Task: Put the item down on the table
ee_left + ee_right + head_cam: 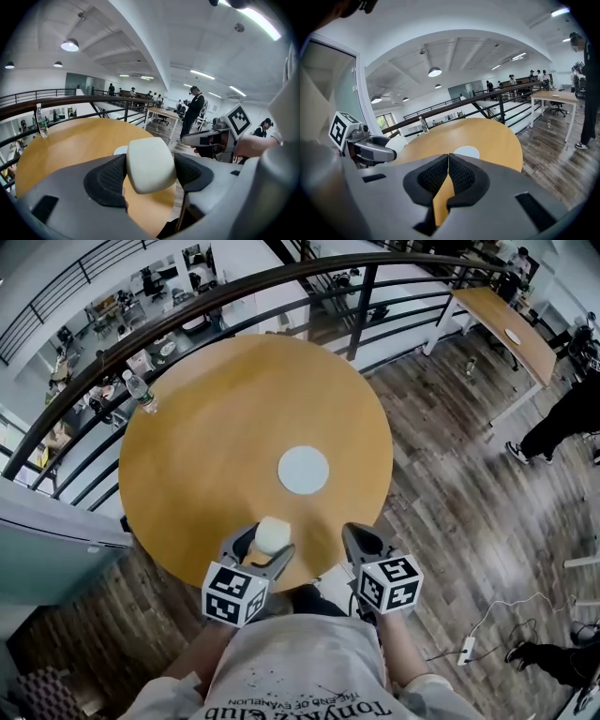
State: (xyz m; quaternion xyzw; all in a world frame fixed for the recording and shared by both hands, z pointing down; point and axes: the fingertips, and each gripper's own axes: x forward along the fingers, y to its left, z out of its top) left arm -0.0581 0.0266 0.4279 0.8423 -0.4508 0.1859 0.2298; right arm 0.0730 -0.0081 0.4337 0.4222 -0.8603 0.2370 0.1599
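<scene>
Item [151,164], flanks under left gripper [268,540] jaws

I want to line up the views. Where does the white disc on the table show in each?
Head view: white disc near the middle of the table.
Left gripper view: its edge peeks out left of the clamped pale item.
Right gripper view: just above the shut jaws.
Shared landmark: water bottle at the table's far edge.

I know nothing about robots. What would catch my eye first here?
A big round wooden table fills the head view, with a white disc near its middle and a water bottle at its far left edge. At the near edge the left gripper clamps a pale rounded block, while the right gripper beside it is shut on nothing.
</scene>
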